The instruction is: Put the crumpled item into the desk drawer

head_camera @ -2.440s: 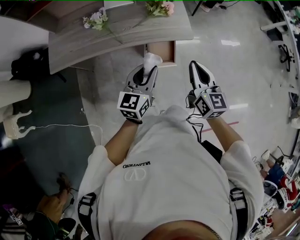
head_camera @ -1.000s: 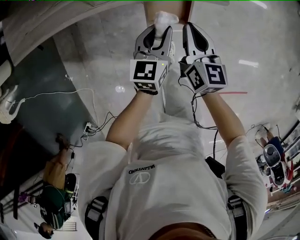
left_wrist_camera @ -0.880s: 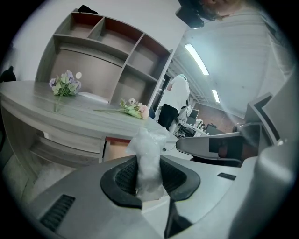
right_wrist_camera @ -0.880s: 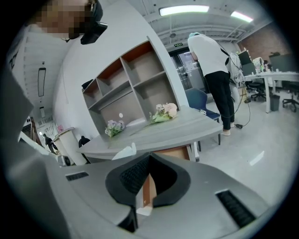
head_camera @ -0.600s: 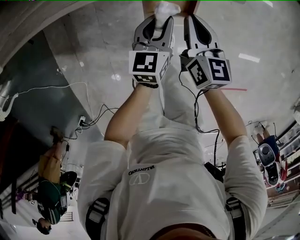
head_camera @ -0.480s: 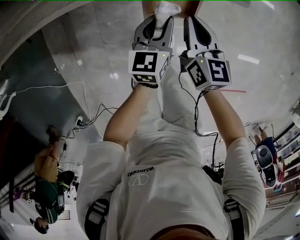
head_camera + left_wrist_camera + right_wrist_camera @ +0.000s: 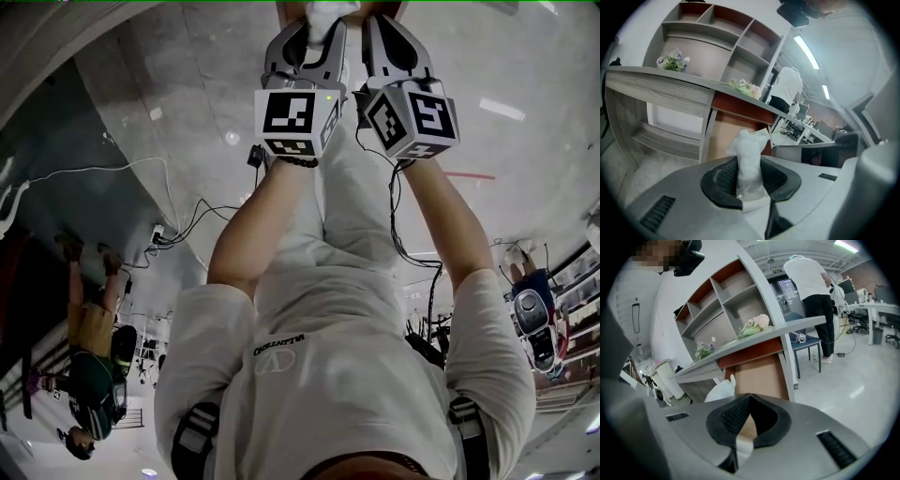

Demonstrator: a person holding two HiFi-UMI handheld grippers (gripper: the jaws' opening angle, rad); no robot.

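Roughly halfway, I'd say. The crumpled item (image 7: 749,152) is picked up and pinched between the pads of the left tool (image 7: 750,177), whose jaws are partly closed on it. It isn't in the drawer (image 7: 727,137) yet. That looks open under the bench (image 7: 661,88), mid-frame just beyond the item, so the drop-off is what's left. The item is a white, wrinkly wad (tissue or thin plastic, can't tell) poking up past the jaws. The right tool (image 7: 749,420) is closed up and holding nothing.
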